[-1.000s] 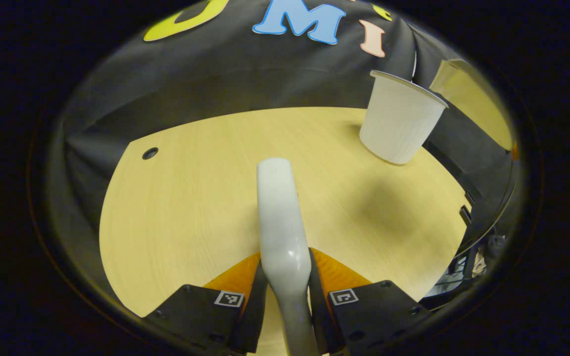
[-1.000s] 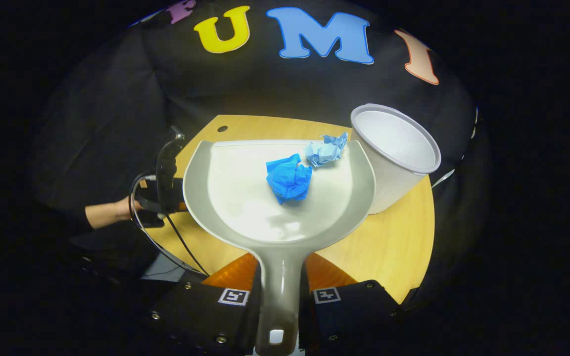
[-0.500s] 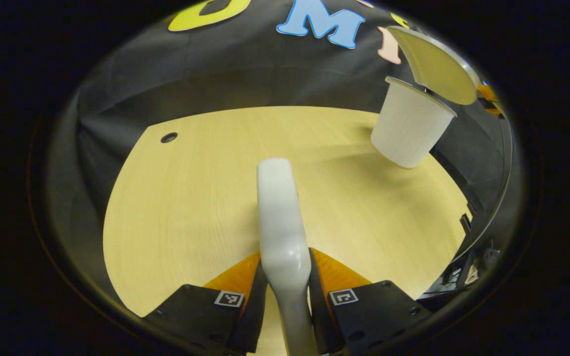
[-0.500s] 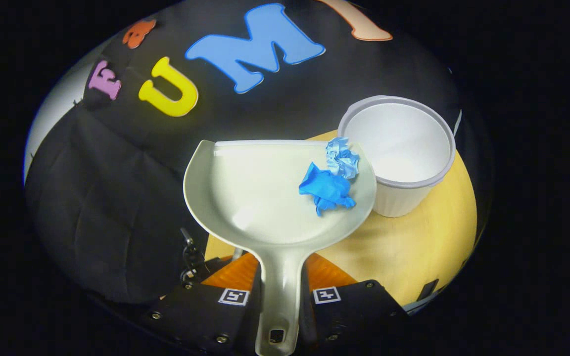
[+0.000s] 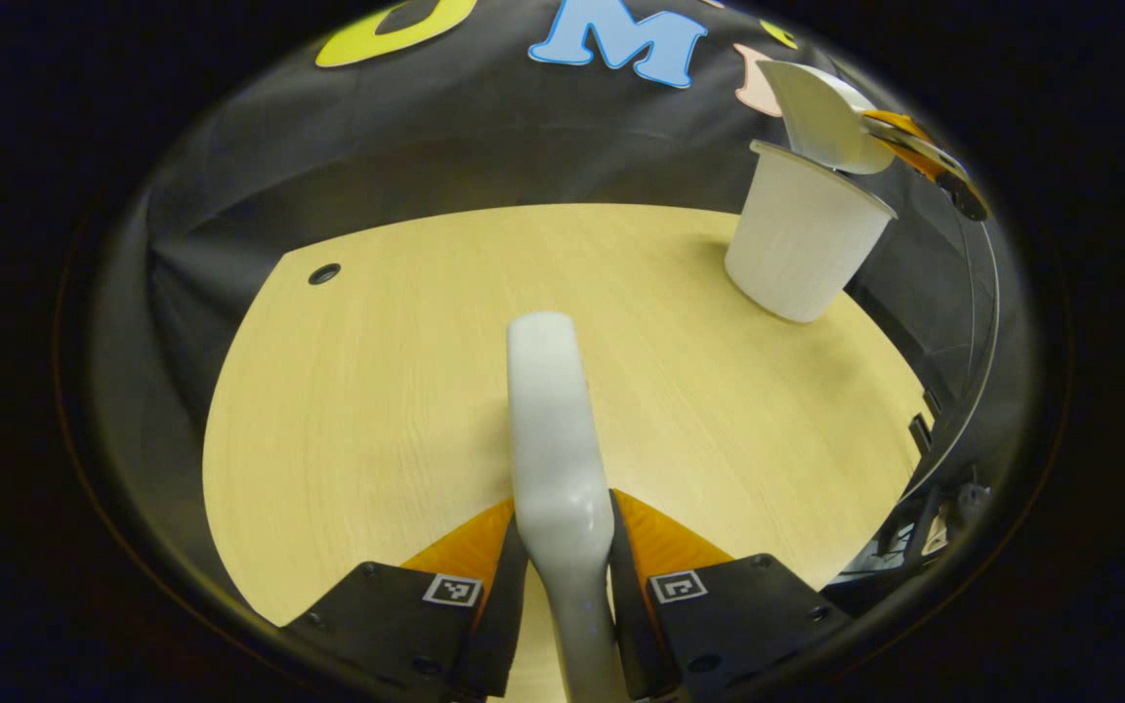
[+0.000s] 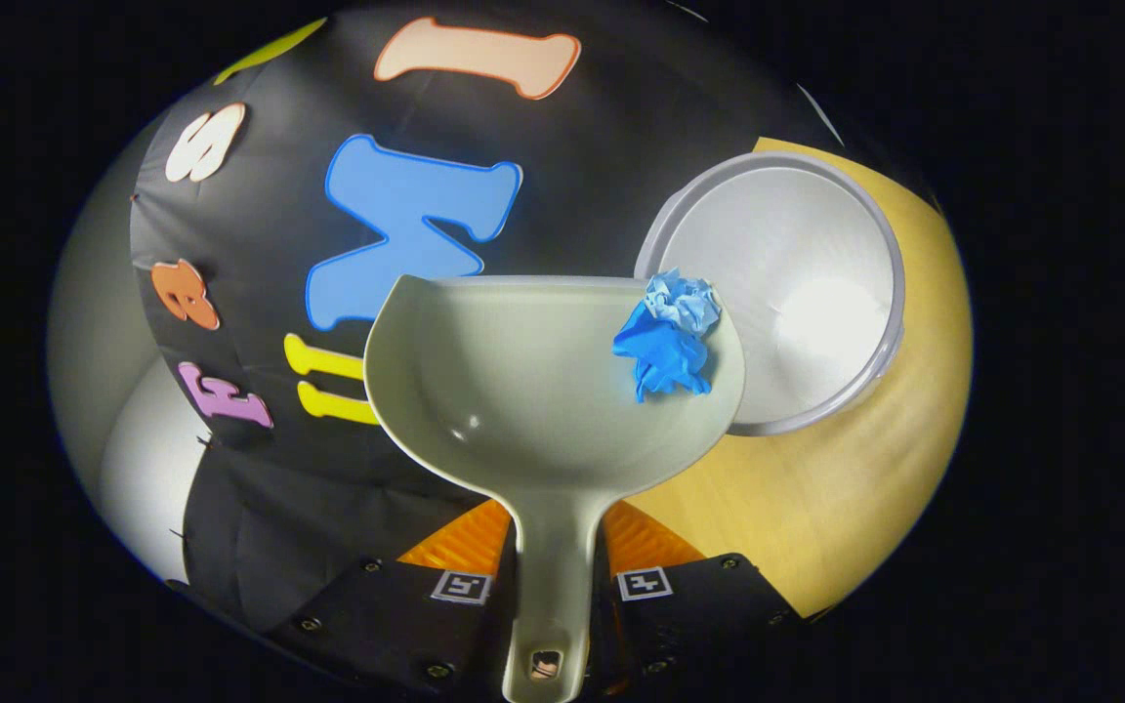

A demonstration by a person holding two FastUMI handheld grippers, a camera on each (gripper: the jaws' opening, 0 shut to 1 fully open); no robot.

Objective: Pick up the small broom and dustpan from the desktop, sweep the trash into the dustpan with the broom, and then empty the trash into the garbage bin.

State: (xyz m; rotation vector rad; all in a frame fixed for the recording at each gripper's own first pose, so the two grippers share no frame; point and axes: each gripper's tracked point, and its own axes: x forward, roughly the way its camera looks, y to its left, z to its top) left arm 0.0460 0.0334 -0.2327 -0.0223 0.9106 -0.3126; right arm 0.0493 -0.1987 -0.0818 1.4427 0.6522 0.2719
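Sweeping done: two blue paper wads (image 6: 670, 337) in dustpan (image 6: 523, 391), tilted beside garbage bin (image 6: 797, 293). Emptying outstanding. Right gripper (image 6: 551, 576) clamped on dustpan handle, left gripper (image 5: 562, 576) on broom handle (image 5: 553, 430).

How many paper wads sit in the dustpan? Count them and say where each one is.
2. The dark blue paper wad lies by the dustpan right wall, next to the garbage bin. The pale blue paper wad touches it at the front lip. Smaller bits may be hidden.
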